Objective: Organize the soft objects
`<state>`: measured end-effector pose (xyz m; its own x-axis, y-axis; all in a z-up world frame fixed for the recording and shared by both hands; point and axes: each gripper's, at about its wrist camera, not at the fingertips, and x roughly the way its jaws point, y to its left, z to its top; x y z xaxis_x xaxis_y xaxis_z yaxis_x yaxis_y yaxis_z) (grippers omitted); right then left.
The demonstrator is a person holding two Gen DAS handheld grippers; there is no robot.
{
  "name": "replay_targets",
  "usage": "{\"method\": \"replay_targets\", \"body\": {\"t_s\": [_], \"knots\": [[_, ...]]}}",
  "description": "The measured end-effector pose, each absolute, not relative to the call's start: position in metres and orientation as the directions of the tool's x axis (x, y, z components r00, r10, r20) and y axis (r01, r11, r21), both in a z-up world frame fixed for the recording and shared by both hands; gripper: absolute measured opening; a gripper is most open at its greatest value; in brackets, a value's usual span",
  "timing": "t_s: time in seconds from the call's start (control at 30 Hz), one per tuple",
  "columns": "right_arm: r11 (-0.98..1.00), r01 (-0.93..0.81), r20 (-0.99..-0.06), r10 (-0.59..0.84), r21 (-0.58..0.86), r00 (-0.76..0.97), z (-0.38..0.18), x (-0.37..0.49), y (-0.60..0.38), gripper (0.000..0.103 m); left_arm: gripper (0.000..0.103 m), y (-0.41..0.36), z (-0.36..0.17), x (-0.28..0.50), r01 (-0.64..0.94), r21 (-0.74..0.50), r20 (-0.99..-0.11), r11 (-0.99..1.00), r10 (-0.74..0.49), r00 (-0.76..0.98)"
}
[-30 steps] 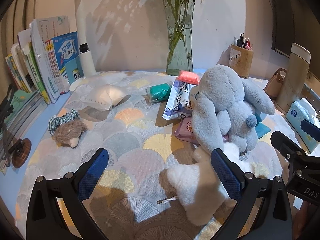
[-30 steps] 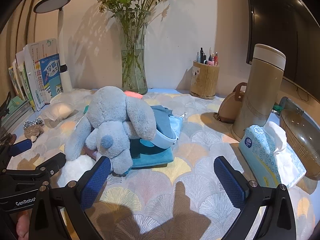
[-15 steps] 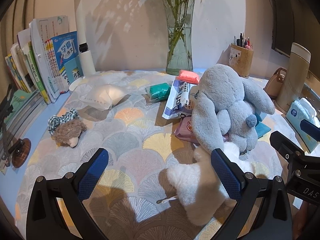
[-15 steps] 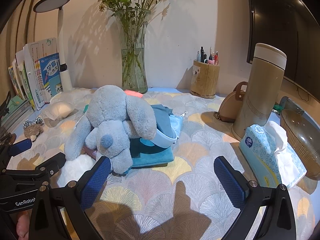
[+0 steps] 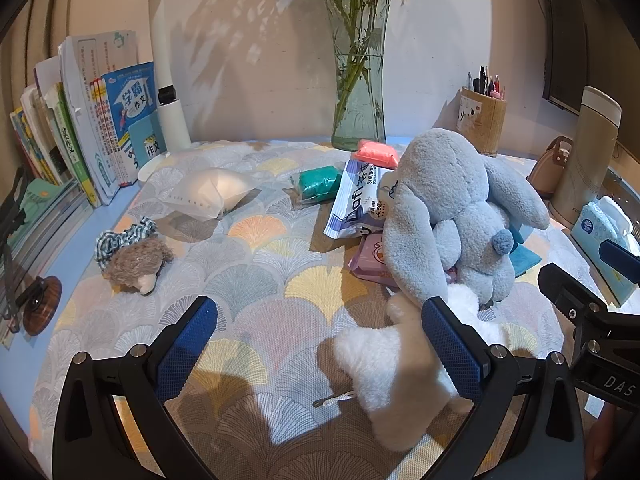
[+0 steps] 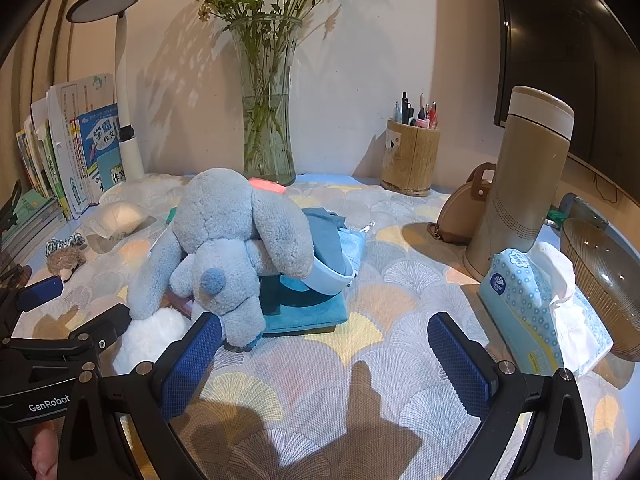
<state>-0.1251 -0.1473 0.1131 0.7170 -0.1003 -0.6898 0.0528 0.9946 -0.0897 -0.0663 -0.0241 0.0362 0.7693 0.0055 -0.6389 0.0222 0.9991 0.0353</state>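
Note:
A grey-blue plush elephant (image 5: 444, 204) (image 6: 232, 236) slumps over a pile of blue cloths (image 6: 316, 300) and wipe packets (image 5: 352, 196) at the table's middle. A white plush (image 5: 396, 364) (image 6: 148, 336) lies just in front of it, under my left gripper's right finger. A small brown hedgehog plush (image 5: 134, 264) (image 6: 64, 258) lies at the left. My left gripper (image 5: 316, 344) is open above the cloth with nothing between its fingers. My right gripper (image 6: 326, 354) is open too, low over the table right of the elephant.
A glass vase (image 5: 358, 80) with flowers, a wooden pen holder (image 6: 408, 156), a lamp (image 6: 120, 80) and books (image 5: 92, 128) line the back. A tan flask (image 6: 520, 184), a tissue pack (image 6: 540, 308) and a bowl (image 6: 600, 272) stand at the right. Green (image 5: 320, 184) and pink clay blocks, a white pouch (image 5: 208, 196).

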Motion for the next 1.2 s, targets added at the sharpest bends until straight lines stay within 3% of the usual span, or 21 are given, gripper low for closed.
{"method": "replay_targets", "body": {"t_s": [0.37,0.43,0.57,0.7,0.9,1.03,1.2], "knots": [[0.994,0.065,-0.683,-0.106,-0.085,0.723,0.114,-0.125,-0.148,0.103,0.102,-0.012,0.047,-0.076,-0.002,0.015,-0.631,1.000,0.011,0.776],[0.995,0.073,-0.672,-0.101,-0.070,0.734,0.116,-0.128,-0.150,0.103,0.102,0.007,0.057,-0.083,-0.021,-0.016,-0.633,1.000,0.006,0.774],[0.997,0.073,-0.670,-0.065,-0.017,0.740,0.122,-0.131,-0.158,0.103,0.102,0.054,0.080,-0.086,-0.118,0.074,-0.636,0.990,0.138,0.760],[0.996,0.017,-0.687,0.045,0.084,0.725,0.136,-0.143,-0.155,0.103,0.102,0.096,0.088,-0.080,-0.127,0.054,-0.657,0.991,0.130,0.742],[0.985,-0.168,-0.777,0.143,0.049,0.613,0.132,-0.145,-0.096,0.103,0.102,0.128,0.072,-0.050,-0.106,-0.023,-0.718,0.994,0.057,0.694],[0.970,-0.214,-0.832,0.212,0.116,0.512,0.107,-0.129,-0.079,0.103,0.102,0.139,0.059,-0.031,-0.120,-0.095,-0.746,0.988,0.009,0.666],[0.962,-0.202,-0.858,0.257,0.183,0.445,0.086,-0.112,-0.079,0.103,0.101,0.135,0.045,-0.007,-0.148,-0.024,-0.768,0.989,0.077,0.636]]}}
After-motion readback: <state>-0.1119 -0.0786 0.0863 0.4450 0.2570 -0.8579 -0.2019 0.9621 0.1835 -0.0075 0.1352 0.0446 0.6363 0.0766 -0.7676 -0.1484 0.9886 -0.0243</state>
